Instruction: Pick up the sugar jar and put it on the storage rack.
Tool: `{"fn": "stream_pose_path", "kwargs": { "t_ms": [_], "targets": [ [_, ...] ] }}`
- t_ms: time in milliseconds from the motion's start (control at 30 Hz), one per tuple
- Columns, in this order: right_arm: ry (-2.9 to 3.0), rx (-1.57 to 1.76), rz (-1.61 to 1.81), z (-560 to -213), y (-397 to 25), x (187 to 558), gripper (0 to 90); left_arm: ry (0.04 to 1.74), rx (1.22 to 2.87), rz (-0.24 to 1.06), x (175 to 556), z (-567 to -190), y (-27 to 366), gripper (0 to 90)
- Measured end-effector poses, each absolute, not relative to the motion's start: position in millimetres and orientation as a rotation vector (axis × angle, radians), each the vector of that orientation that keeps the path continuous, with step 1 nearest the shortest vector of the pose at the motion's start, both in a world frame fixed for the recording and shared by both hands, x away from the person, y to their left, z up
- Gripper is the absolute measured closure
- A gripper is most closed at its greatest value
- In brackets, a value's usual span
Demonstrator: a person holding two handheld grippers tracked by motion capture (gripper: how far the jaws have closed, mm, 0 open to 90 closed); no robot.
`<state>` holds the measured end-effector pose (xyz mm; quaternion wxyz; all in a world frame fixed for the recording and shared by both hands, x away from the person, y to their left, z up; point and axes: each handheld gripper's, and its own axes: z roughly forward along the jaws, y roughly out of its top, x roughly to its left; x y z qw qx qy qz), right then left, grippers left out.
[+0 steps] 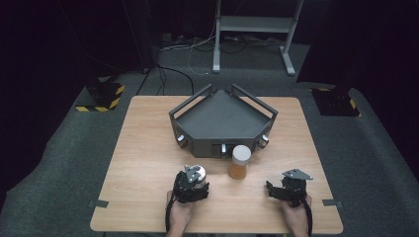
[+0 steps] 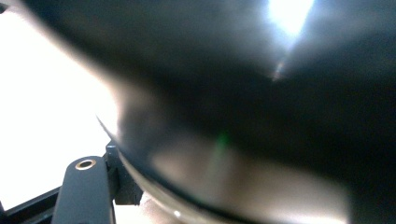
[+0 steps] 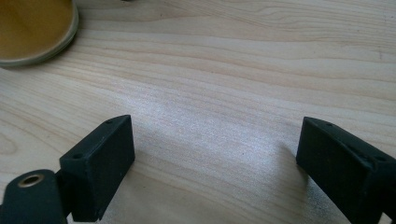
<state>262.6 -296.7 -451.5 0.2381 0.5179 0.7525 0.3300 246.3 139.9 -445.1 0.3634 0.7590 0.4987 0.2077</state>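
Low in the frame, our left gripper (image 1: 193, 178) clasped a jar (image 1: 196, 174); right gripper (image 1: 282, 190) jaws gaped over bare tabletop (image 1: 148, 148).

We see two black grippers: the left gripper (image 1: 191, 183) and right gripper (image 1: 289, 190) each carry a grey three-cornered plate on top (with small holes), trail a black cable, and show a brass-ringed screw hole beside blocky matte jaws.

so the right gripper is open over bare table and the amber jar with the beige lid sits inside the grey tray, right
Not quite. The amber jar stands on the wooden table just in front of the grey tray, not inside it, as the high view shows. The right gripper is indeed open over bare table.
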Motion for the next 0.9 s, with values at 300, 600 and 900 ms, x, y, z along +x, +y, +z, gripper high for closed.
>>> {"fn": "stream_pose_path", "kwargs": {
  "t_ms": [300,600,900],
  "targets": [
    [2.061,1.419,0.904,-451.5,-296.7,262.6,11.2,1.275,1.966,0.542,246.3,-444.2,139.1,31.1],
    [2.062,1.420,0.905,-451.5,-296.8,262.7,11.2,1.270,1.967,0.551,245.4,-444.6,138.5,31.4],
    [2.062,1.420,0.905,-451.5,-296.9,262.8,11.2,1.281,1.941,0.545,244.0,-445.1,139.4,31.4]
  ]
}}
